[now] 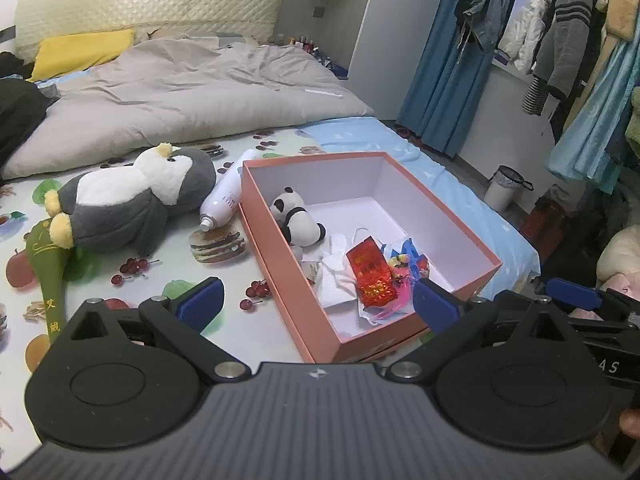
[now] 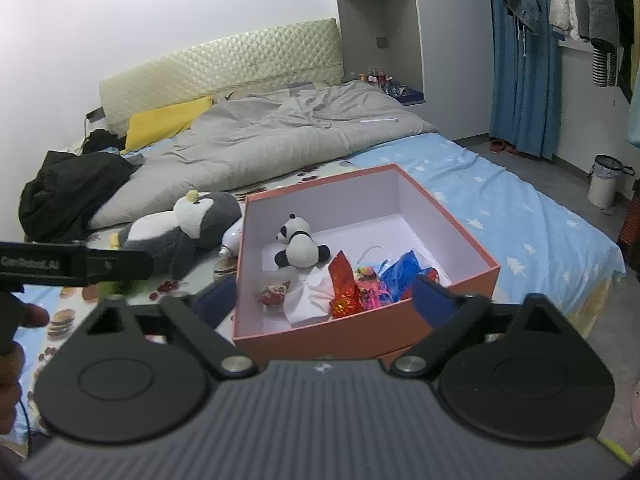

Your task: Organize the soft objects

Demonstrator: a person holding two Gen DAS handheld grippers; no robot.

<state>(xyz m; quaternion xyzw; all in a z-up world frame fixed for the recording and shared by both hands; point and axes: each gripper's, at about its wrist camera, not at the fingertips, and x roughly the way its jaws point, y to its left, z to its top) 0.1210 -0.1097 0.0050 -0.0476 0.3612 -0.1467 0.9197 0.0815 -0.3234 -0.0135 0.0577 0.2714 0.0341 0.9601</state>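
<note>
An open orange box stands on the bed. Inside lie a small panda plush, white tissue, a red foil packet and a blue bag. A grey and white penguin plush lies left of the box. A green embroidered soft stick lies by the penguin's feet. My left gripper is open and empty over the box's near corner. My right gripper is open and empty above the box's near wall.
A white spray bottle lies between penguin and box. A grey duvet and yellow pillow fill the bed's head end. Black clothes lie at the left. Blue curtain, hanging clothes and a white bin stand on the right.
</note>
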